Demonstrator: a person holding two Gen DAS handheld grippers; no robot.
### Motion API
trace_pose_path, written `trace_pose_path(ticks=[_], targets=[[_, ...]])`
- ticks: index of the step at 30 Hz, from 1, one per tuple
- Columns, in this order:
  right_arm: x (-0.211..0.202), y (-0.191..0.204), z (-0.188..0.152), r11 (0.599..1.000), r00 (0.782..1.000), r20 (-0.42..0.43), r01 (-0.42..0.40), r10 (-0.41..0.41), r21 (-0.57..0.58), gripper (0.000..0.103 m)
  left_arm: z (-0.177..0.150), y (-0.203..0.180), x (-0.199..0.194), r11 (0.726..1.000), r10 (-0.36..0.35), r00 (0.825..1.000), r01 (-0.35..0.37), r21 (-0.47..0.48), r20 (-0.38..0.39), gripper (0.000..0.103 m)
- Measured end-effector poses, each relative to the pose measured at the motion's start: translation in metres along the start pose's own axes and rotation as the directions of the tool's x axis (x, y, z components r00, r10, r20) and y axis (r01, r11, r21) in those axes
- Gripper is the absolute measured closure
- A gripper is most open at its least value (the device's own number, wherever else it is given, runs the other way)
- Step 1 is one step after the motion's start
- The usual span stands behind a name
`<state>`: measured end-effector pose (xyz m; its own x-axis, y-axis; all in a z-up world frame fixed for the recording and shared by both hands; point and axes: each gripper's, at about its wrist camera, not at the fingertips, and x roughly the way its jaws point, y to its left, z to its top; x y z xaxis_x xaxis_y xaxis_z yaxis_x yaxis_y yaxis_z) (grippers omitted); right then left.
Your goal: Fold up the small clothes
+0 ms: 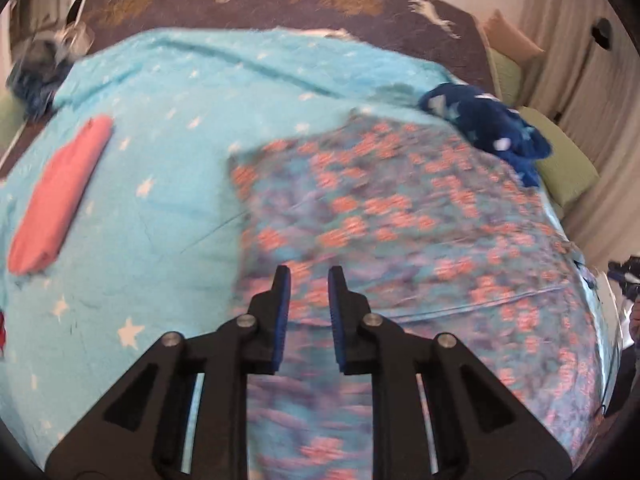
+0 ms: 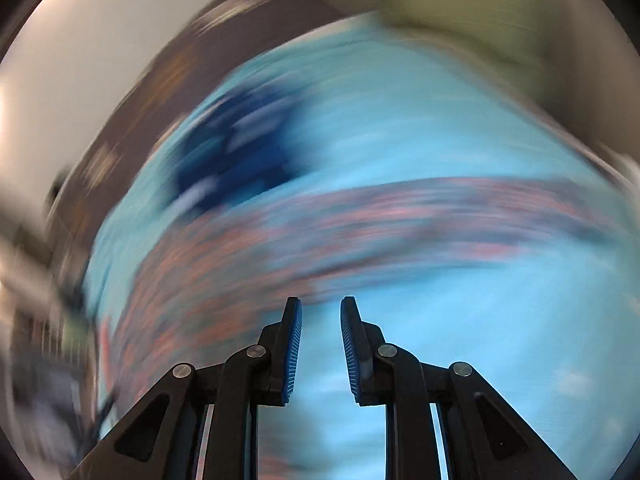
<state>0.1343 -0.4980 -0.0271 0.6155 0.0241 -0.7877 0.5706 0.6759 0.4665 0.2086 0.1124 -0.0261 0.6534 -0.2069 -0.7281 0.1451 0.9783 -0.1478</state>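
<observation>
A blue garment with a pink-orange pattern [image 1: 400,240] lies spread flat on the light blue star blanket [image 1: 168,168]. My left gripper [image 1: 308,276] is open and empty, just above the garment's near left part. In the right wrist view, heavily blurred, the same patterned garment [image 2: 320,224] runs as a band across the blanket [image 2: 480,320]. My right gripper [image 2: 320,308] is open and empty above the blanket near the garment's edge.
A folded pink cloth [image 1: 60,196] lies at the left of the blanket. A crumpled dark blue star-print garment [image 1: 488,120] sits at the far right, also in the right wrist view [image 2: 236,148]. Green cushions [image 1: 564,160] and a curtain [image 1: 580,60] stand to the right.
</observation>
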Motion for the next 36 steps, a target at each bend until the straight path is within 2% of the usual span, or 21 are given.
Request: trace_pose_path(ticks=[1,2,4,7,9,11,15,17,19,21,22,23,24,27,30,32,33,35,36], targets=[[-0.010,-0.031,0.003,0.997,1.000,0.026,0.007,-0.009,0.073,0.081,0.004,-0.008,0.000,1.000,-0.002,1.000,0.002,0.018,0.010,0.075],[-0.021,-0.064,0.005,0.988,0.999,0.050,0.000,-0.008,0.154,0.081,0.008,-0.021,-0.003,0.999,-0.005,1.000,0.004,0.040,0.024,0.062],[-0.031,-0.109,0.004,0.966,0.997,0.075,-0.035,0.016,0.258,0.078,0.011,-0.044,-0.006,0.998,-0.013,0.999,0.009,0.067,0.049,0.047],[-0.028,-0.146,0.003,0.932,0.995,0.080,-0.084,0.060,0.352,0.060,0.014,-0.078,-0.001,0.994,-0.072,0.997,0.069,0.080,0.037,0.045],[-0.014,-0.152,0.007,0.918,0.992,0.073,-0.124,0.104,0.376,0.055,0.017,-0.102,0.006,0.989,-0.125,0.992,0.123,0.080,0.015,0.045],[0.000,-0.154,0.009,0.905,0.988,0.072,-0.153,0.135,0.397,0.049,0.016,-0.123,0.012,0.986,-0.130,0.991,0.129,0.105,0.004,0.045],[0.049,-0.156,0.030,0.841,0.972,0.077,-0.231,0.222,0.489,0.046,0.013,-0.148,0.023,0.983,-0.105,0.994,0.106,0.151,-0.019,0.045],[0.071,-0.154,0.038,0.819,0.971,0.065,-0.229,0.230,0.526,0.046,0.011,-0.152,0.026,0.982,-0.095,0.995,0.099,0.158,-0.033,0.045],[0.087,-0.154,0.045,0.804,0.976,0.079,-0.212,0.203,0.556,0.046,0.011,-0.151,0.029,0.985,-0.073,0.997,0.077,0.156,-0.033,0.045],[0.090,-0.153,0.053,0.806,0.983,0.116,-0.182,0.140,0.563,0.047,0.011,-0.145,0.031,0.988,-0.055,0.998,0.059,0.142,-0.031,0.045],[0.089,-0.151,0.057,0.819,0.987,0.123,-0.153,0.101,0.553,0.060,0.011,-0.141,0.032,0.990,-0.048,0.998,0.052,0.130,-0.033,0.045],[0.088,-0.146,0.063,0.849,0.993,0.111,-0.092,0.039,0.520,0.088,0.012,-0.136,0.034,0.993,-0.043,0.999,0.046,0.112,-0.033,0.045],[0.088,-0.141,0.068,0.875,0.995,0.097,-0.030,-0.019,0.483,0.096,0.011,-0.131,0.035,0.995,-0.037,0.999,0.040,0.095,-0.033,0.045],[0.074,-0.118,0.072,0.921,0.984,0.145,0.041,-0.104,0.386,0.096,0.008,-0.116,0.040,0.999,-0.017,0.999,0.019,0.049,-0.040,0.045],[0.049,-0.070,0.076,0.970,0.962,0.246,0.056,-0.115,0.236,0.097,0.002,-0.101,0.041,1.000,-0.019,0.999,0.019,0.002,-0.038,0.045],[0.037,-0.025,0.078,0.992,0.956,0.287,0.031,-0.064,0.118,0.097,-0.004,-0.090,0.039,0.999,-0.028,0.999,0.027,-0.032,-0.035,0.045],[0.028,0.009,0.076,0.999,0.954,0.301,-0.001,-0.010,0.036,0.097,-0.005,-0.086,0.038,0.999,-0.028,0.999,0.026,-0.045,-0.035,0.045],[0.016,0.063,0.065,0.994,0.948,0.304,-0.065,0.091,-0.093,0.096,-0.009,-0.075,0.036,0.997,-0.021,0.999,0.018,-0.072,-0.035,0.045],[0.007,0.110,0.049,0.972,0.939,0.292,-0.123,0.179,-0.202,0.096,-0.011,-0.071,0.034,0.997,-0.018,0.999,0.015,-0.082,-0.033,0.045]])
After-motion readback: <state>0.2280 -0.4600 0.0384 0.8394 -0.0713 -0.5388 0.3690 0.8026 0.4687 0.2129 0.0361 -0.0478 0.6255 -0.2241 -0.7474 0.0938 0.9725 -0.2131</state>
